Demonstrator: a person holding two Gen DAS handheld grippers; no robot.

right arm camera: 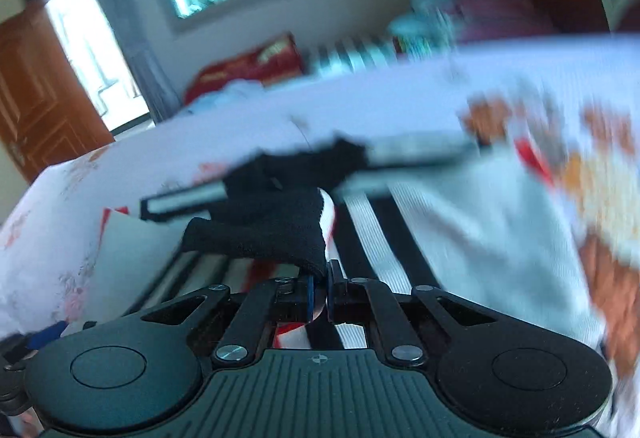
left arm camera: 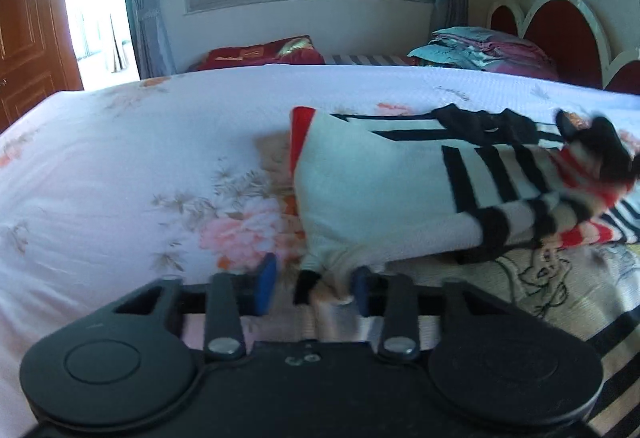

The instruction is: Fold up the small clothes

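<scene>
Two hand-held grippers work for you here: the left hand-held gripper (left arm camera: pixel 312 288) stands partly open around the striped garment's (left arm camera: pixel 384 190) hem on the bed (left arm camera: pixel 120 158), the right hand-held gripper (right arm camera: pixel 319 296) pinches its black edge, ready to fold.

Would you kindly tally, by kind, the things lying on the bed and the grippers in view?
Striped garment with red trim: 1
Cartoon-print cloth: 1
Red pillow: 1
Folded bedding pile: 1
Grippers: 2, left gripper and right gripper
Total: 6
</scene>
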